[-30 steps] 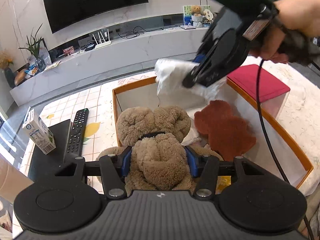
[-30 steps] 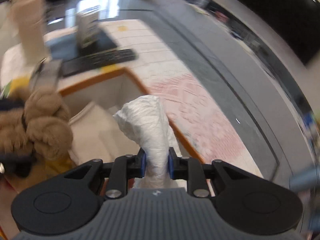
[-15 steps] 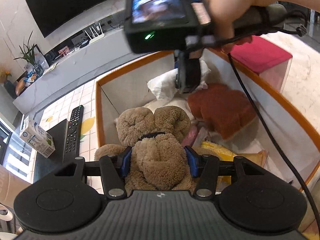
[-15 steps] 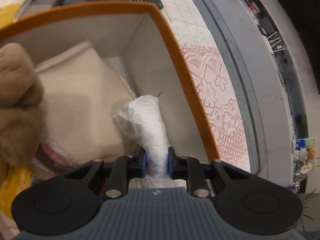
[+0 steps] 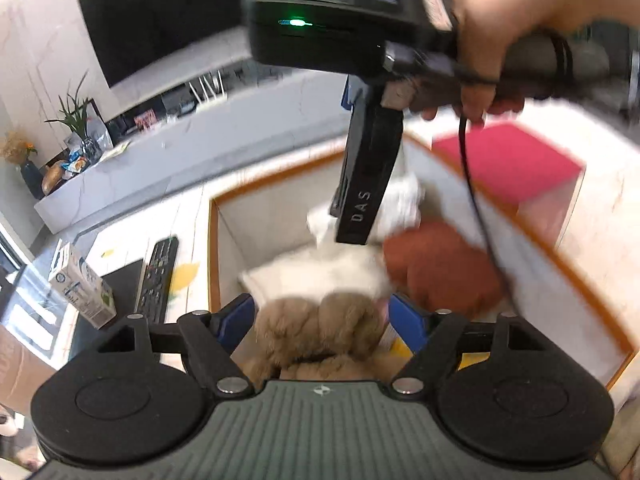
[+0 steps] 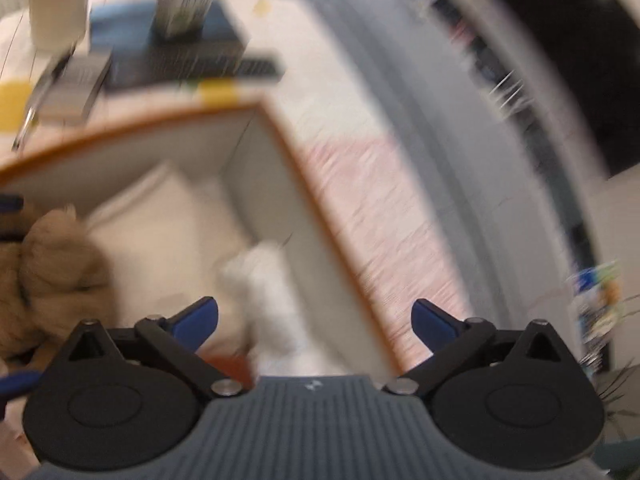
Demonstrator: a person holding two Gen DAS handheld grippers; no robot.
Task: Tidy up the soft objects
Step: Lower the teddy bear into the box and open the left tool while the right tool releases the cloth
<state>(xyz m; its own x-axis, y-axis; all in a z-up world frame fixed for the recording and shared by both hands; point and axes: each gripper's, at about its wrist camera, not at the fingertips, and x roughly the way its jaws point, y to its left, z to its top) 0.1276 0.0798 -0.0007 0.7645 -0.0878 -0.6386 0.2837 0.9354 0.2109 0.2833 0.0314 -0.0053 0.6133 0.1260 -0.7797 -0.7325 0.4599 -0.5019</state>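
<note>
A tan teddy bear [image 5: 320,328] sits at the near end of the orange-rimmed box [image 5: 214,248]. My left gripper [image 5: 322,322] straddles its head. Its jaws are opening and the blue pads stand clear of the fur. In the right wrist view my right gripper [image 6: 316,316] hangs over the box's far corner. Its jaws are opening wide, with a crumpled white bundle [image 6: 272,292] loose between and below them, untouched by either pad. That bundle [image 5: 400,200] lies beside a rust-brown plush [image 5: 440,268] and a white cushion [image 5: 312,276]. Both views are blurred.
Left of the box lie a black remote control [image 5: 158,276] and a milk carton [image 5: 80,284] on a dark mat. A red-topped stool [image 5: 504,160] stands behind the box on the right. A person's hand [image 5: 512,20] holds the right gripper's handle above the box.
Both grippers have gone from shut to open. The left one let go of the teddy bear, the right one let go of the white bundle, which now lies in the box's corner.
</note>
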